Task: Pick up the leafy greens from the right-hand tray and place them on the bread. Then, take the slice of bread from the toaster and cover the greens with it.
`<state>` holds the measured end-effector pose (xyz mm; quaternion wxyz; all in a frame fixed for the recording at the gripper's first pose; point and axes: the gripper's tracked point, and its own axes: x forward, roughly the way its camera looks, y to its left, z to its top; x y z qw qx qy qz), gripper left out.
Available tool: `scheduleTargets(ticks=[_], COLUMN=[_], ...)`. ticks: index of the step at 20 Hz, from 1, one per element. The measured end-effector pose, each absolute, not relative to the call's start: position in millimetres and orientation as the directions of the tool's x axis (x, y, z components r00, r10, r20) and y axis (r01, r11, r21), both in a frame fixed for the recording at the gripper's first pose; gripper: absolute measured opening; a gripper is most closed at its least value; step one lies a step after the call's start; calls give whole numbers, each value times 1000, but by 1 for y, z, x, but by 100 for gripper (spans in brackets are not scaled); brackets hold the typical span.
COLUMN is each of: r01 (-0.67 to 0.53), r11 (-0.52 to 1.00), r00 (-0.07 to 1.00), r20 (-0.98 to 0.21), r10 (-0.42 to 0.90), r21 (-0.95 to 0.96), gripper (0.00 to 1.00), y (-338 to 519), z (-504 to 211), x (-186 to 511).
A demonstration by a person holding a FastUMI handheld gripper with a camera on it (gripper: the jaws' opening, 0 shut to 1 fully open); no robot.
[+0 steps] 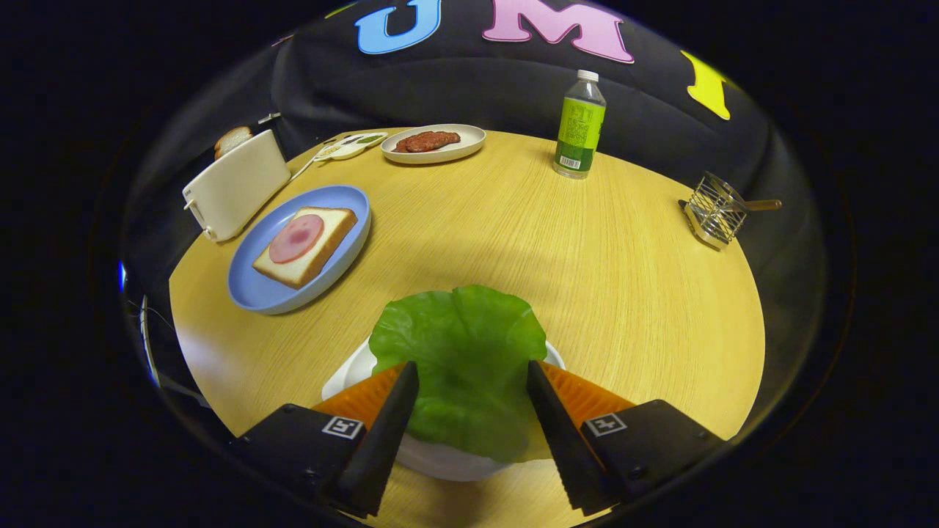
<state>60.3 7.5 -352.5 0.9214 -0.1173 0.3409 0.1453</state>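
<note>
Bright, sharp — fisheye-bent edges

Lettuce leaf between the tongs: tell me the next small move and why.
Probably close the tongs on the lettuce leaf. They stand open on either side of it, the leaf lies on its white tray, and the ham-topped bread awaits it.

no readable text; only a barcode on the green-labelled bottle [579,125], square markers on the gripper [473,370]

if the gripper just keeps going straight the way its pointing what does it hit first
Most likely the lettuce leaf: it already lies between the open gripper's fingers, on the white tray. Past it there's bare table, though depth is hard to judge.
</note>
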Motion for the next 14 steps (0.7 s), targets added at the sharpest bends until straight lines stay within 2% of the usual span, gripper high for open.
scheduleTargets(ticks=[1,2,5,6,8,12,14], r01=[-352,-349,-354,-353,-352,-404,-403], r11=[928,930,928,928,929,913,913], r00=[720,723,715,717,718,677,680], r20=[-668,-665,-674,-672,-670,-691,-689], r10=[186,186,188,185,188,254,253], r21=[-122,-119,-116,-121,-116,-60,-63], gripper=[88,87,43,43,14,7,6], y=[7,5,6,6,7,16,15], z=[-355,-352,-355,-354,-355,-355,-343], x=[61,61,63,63,62,51,48])
